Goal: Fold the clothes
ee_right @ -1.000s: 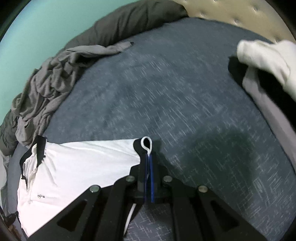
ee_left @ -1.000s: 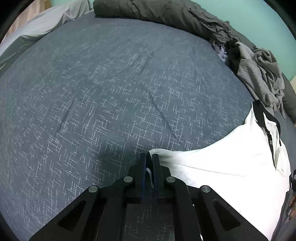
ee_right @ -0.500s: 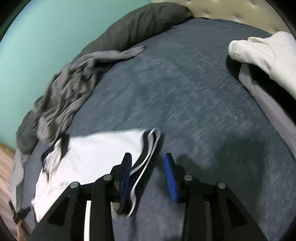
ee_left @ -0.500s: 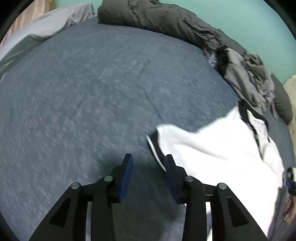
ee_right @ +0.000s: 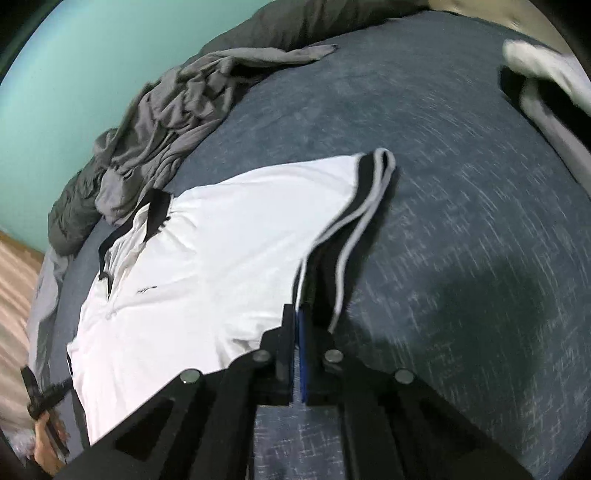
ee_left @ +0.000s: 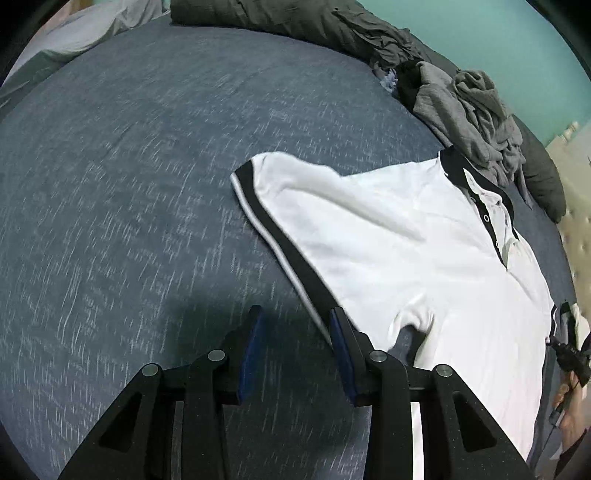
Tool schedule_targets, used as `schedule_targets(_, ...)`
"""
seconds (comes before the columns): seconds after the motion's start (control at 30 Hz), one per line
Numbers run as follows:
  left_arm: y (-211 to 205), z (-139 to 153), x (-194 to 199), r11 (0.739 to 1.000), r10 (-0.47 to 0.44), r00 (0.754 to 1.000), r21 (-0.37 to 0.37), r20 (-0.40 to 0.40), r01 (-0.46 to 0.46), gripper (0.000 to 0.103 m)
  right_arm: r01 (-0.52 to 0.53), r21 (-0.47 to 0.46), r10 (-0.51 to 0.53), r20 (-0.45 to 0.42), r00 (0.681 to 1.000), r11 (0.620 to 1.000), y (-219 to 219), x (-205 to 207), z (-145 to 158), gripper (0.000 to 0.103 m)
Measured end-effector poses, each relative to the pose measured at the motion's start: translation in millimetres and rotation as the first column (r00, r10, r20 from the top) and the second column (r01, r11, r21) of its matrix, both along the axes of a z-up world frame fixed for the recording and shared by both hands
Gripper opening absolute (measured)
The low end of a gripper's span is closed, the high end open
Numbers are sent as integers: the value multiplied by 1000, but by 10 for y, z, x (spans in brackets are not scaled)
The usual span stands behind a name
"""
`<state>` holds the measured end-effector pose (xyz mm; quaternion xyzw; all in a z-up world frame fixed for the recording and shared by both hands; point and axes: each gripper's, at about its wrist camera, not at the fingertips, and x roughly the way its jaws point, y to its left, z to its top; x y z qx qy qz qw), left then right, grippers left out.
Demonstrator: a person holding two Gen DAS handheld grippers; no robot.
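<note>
A white polo shirt (ee_left: 406, 251) with black collar and black-and-white cuffs lies spread flat on the dark blue bed cover (ee_left: 129, 184). My left gripper (ee_left: 295, 328) hovers open just short of one sleeve cuff (ee_left: 273, 229), whose edge runs past the right finger; nothing is between the jaws. In the right wrist view the shirt (ee_right: 207, 258) fills the left half. My right gripper (ee_right: 299, 314) is shut, its tips right at the lower end of the other cuff (ee_right: 354, 229); I see no cloth pinched. Each view shows the other hand at the shirt's far edge.
Crumpled grey garments (ee_left: 465, 110) and a dark blanket (ee_left: 295, 22) lie along the bed's far side by the teal wall. A white garment on a pillow (ee_right: 546, 77) sits at the right. A tufted beige headboard (ee_left: 576, 192) and wooden floor (ee_right: 14, 280) border the bed.
Both grippers let go of the sleeve cuffs and drew back. The left one stays open; the right one opened, then shut again. The shirt now lies spread out.
</note>
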<state>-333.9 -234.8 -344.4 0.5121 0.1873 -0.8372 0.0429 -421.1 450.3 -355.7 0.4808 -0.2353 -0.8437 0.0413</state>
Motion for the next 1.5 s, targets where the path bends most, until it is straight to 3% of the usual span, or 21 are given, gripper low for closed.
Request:
schedule_targets(0.23,70,65,220,999,-35,999,24,28,35,39,68,-39,-67,13,998,997,91,151,-77,2)
schedule_targets(0.33,139,156,389,998,-63,998,23,25,62,39,87,-19,-86,22,996,996,87,203,17,9)
schedule_targets(0.4,200,203,495,996,-90,995,20,31,90,39,78,-19,-77,39,996,997,88,288,86,22)
schedule_targets(0.47,298,233,635,991,-133,990,4,52,133,39,56,-20,-55,52,997,998,66,413,166,29)
schedule_targets(0.63,497,291,1020,979,-202,976,35,74,200,39,-69,-56,74,101,992,996,-23,959,342,30)
schedule_targets(0.87,856,271,1551,946,-323,937,76,133,315,39,-258,-84,271,233,934,962,-156,1841,390,32)
schedule_targets(1.03,995,148,1942,926,-376,907,104,189,362,39,-343,-85,352,283,892,936,-260,2395,345,33)
schedule_targets(1.27,1011,-24,2310,919,-393,884,141,253,368,39,-382,-84,387,342,856,920,-279,2898,219,33)
schedule_targets(1.5,997,-91,2518,916,-398,878,163,267,366,39,-392,-94,397,378,836,915,-246,3182,153,34)
